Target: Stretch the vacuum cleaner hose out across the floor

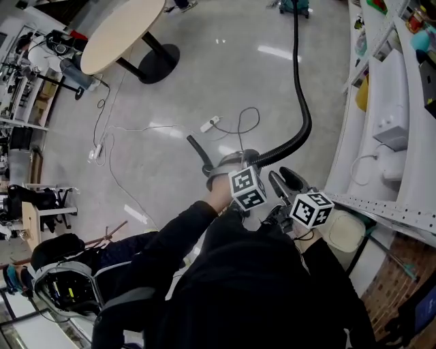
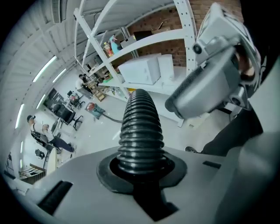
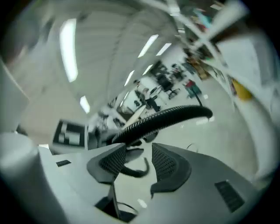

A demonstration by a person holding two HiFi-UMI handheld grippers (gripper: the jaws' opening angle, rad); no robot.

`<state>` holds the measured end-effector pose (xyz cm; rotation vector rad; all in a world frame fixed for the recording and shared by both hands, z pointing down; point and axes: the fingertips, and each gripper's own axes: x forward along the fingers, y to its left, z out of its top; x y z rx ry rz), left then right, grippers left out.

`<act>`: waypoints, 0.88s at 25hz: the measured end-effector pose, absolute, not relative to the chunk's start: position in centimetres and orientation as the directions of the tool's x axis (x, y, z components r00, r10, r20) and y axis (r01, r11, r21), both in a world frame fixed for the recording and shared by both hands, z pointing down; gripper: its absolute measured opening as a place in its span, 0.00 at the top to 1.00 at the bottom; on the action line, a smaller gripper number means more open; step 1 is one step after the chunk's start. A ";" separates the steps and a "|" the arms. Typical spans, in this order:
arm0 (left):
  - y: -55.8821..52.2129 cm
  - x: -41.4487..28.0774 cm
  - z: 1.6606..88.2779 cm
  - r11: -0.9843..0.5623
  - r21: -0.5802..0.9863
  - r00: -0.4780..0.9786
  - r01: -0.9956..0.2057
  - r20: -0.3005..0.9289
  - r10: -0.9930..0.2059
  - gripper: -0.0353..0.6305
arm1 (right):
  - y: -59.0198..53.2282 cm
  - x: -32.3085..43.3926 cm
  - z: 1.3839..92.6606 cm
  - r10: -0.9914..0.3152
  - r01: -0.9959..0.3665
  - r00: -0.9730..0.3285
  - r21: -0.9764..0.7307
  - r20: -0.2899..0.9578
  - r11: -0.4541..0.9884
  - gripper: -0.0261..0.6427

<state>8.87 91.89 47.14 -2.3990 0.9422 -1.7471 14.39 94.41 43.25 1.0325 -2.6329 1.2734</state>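
Note:
The black ribbed vacuum hose (image 1: 302, 102) runs from the teal vacuum cleaner (image 1: 297, 5) at the top down the floor and curves left into my left gripper (image 1: 228, 165). That gripper is shut on the hose (image 2: 140, 131), which rises straight out from between its jaws (image 2: 140, 171). The hose's free end (image 1: 198, 148) sticks out to the left past the grip. My right gripper (image 1: 286, 181) hovers just to the right of the left one. It is open (image 3: 135, 164), with nothing between its pads (image 3: 168, 164); the hose (image 3: 166, 117) arcs past beyond them.
White shelving (image 1: 388, 129) lines the right side, close to my right gripper. A round table (image 1: 126, 31) on a black base (image 1: 158, 63) stands at the upper left. A power strip (image 1: 210, 124) and thin cables lie on the floor. A chair with gear (image 1: 61, 279) sits at lower left.

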 end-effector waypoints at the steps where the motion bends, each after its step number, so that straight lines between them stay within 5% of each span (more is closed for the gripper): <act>1: 92.5 9.7 47.1 -0.818 -0.361 0.182 -0.449 0.859 -0.479 0.81 | 94.3 15.5 43.0 -0.594 -0.477 -0.771 -0.826 0.230 0.300 0.67; 4: 94.4 11.0 47.5 -0.814 -0.357 0.179 -0.458 0.860 -0.478 0.81 | 94.3 17.0 42.8 -0.667 -0.238 -0.735 -0.968 0.125 0.081 0.59; 11: 97.8 11.3 47.2 -0.786 -0.344 0.241 -0.514 0.822 -0.517 0.80 | 94.7 14.7 41.1 -0.634 -0.193 -0.773 -0.961 0.025 0.197 0.63; 15: 100.3 8.9 47.0 -0.786 -0.413 0.291 -0.460 0.766 -0.573 0.45 | 94.5 13.9 39.8 -0.678 -0.151 -0.735 -0.974 -0.004 0.170 0.67; 22: 106.2 -6.1 50.2 -0.677 -0.432 0.269 -0.597 0.686 -0.676 0.38 | 94.6 11.4 36.7 -0.727 0.057 -0.683 -0.997 -0.074 0.049 0.72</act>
